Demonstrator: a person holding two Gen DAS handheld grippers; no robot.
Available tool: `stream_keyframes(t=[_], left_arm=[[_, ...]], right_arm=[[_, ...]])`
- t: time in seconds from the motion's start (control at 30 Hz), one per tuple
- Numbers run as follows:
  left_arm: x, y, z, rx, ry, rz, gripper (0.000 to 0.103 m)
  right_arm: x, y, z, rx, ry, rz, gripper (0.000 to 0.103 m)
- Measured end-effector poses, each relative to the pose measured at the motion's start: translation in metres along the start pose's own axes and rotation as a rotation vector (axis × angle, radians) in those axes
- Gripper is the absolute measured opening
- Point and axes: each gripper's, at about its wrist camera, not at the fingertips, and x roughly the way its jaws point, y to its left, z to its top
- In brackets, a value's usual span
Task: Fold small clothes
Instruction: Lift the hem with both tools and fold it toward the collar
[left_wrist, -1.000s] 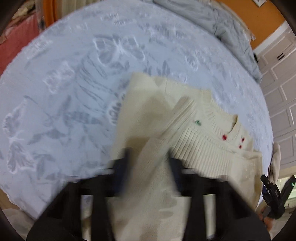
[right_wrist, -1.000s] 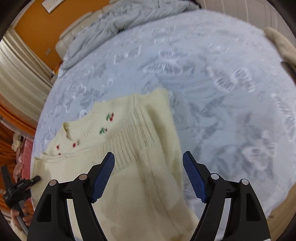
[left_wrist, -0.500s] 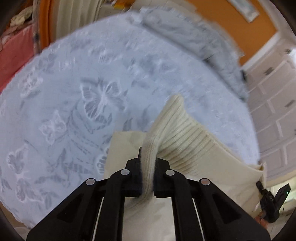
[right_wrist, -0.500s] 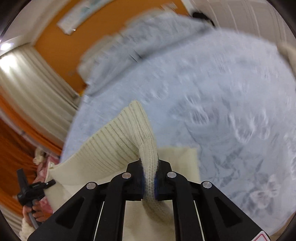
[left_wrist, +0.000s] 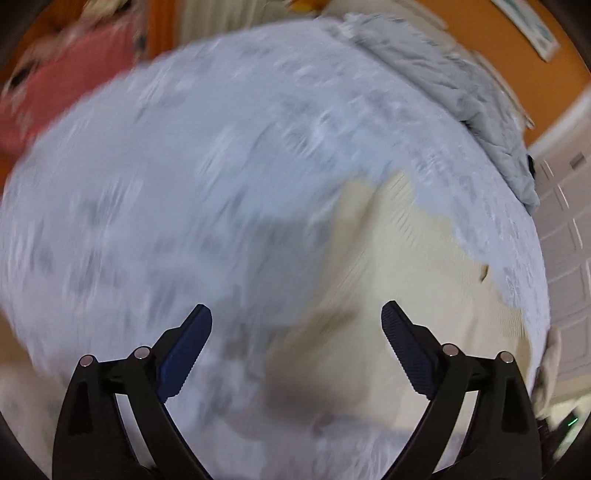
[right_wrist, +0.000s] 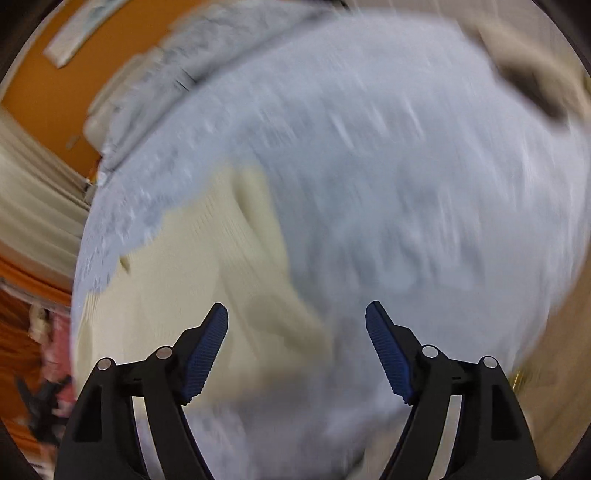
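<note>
Left claw (left_wrist: 296, 325) and right claw (right_wrist: 296, 325) both gape wide, empty.

No writing, label, brand, number or sign can be read in either blurred view.

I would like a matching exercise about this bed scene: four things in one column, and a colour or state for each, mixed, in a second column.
Things:
1. left tool
2. sweater
3. bedspread
4. wall

Colours or states:
A. orange
B. pale blue, with a faint pattern
C. open, holding nothing
D. cream, lying on the bed

Pairs: 1-C, 2-D, 3-B, 4-A
</note>
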Motion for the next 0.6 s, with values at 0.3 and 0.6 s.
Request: stream_keyframes(t=[0.3, 0.6], left_arm=[[0.047, 0.014, -0.033, -0.265, 0.140, -0.141, 0.091], [0.019, -0.006, -0.008, -0.230, 0.128, -0.176, 0.010]], right_arm=[[0.046, 0.028, -0.016, -0.020, 0.080, 0.053, 0.087], [0.022, 0.049, -0.003, 0.024, 0.044, 0.217, 0.014]])
